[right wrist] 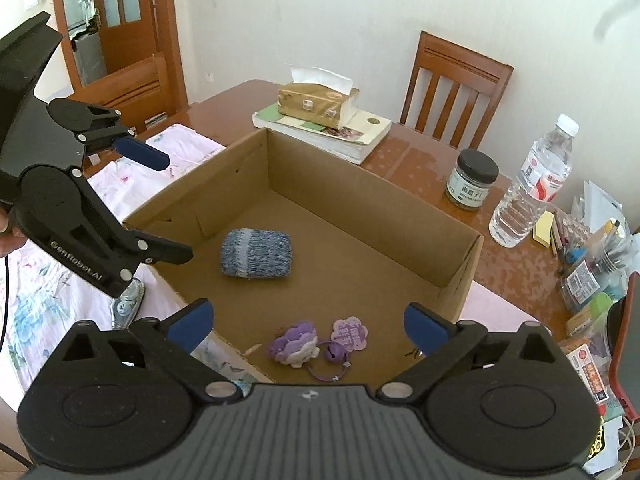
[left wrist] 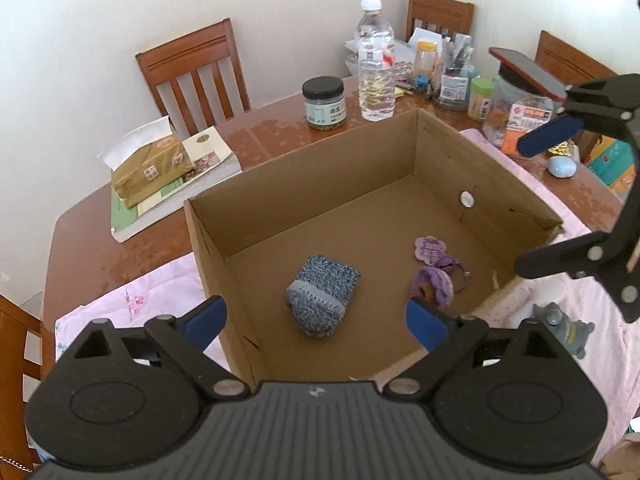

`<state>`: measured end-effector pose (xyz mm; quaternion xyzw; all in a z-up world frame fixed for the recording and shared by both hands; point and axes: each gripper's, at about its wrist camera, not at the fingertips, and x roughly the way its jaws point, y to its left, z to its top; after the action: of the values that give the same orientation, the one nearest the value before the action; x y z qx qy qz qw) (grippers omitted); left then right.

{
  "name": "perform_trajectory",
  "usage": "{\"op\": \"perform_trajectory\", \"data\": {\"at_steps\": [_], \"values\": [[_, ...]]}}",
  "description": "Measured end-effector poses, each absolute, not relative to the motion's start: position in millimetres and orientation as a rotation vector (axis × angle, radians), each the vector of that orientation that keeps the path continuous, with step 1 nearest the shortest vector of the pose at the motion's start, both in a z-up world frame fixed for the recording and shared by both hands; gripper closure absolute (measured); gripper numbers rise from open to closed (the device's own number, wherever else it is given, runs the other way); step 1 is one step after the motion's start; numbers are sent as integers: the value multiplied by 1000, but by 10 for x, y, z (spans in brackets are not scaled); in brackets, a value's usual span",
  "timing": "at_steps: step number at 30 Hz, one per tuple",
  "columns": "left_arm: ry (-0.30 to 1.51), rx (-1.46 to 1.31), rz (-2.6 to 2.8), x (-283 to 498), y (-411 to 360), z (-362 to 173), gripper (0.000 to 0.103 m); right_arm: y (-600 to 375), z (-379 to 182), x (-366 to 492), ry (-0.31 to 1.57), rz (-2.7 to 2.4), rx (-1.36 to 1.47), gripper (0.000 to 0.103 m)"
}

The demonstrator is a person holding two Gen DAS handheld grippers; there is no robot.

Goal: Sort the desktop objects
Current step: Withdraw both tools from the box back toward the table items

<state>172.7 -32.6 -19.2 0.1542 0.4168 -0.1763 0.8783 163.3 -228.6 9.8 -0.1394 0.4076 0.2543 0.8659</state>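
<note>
**Both grippers hang wide open over the cardboard box, holding nothing**

The left gripper (left wrist: 316, 322) fills the bottom of its frame, its blue-padded fingers (left wrist: 206, 320) spread wide with nothing between them. Just past them, on the floor of the open cardboard box (left wrist: 304, 172), lies a knitted blue-grey pouch (left wrist: 322, 294), soft and rounded, with a paler band across it. To its right sit a fuzzy purple plush charm (left wrist: 434, 286) and a flower-shaped purple tag (left wrist: 431, 249), close together near the box's right wall.

The right gripper (right wrist: 306, 326) is likewise spread wide and empty; the plush charm and tag lie directly between its blue pads in the lower centre of its view, not touched.

The box is plain brown corrugated card with tall walls, resting on a pink floral cloth (left wrist: 140, 296) over a glossy wooden table (left wrist: 100, 240). At upper left of the left view a tissue pack (left wrist: 150, 170) lies on a book; at the top stand a dark-lidded jar (left wrist: 324, 104) and a clear plastic water bottle (left wrist: 374, 64).
</note>
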Motion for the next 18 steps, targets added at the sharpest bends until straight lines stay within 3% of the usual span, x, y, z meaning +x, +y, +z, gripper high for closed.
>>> {"op": "perform_trajectory", "data": {"at_steps": [18], "values": [[854, 276, -359, 1232, -174, -25, 5, -2151, 162, 1240, 835, 594, -313, 0]]}}
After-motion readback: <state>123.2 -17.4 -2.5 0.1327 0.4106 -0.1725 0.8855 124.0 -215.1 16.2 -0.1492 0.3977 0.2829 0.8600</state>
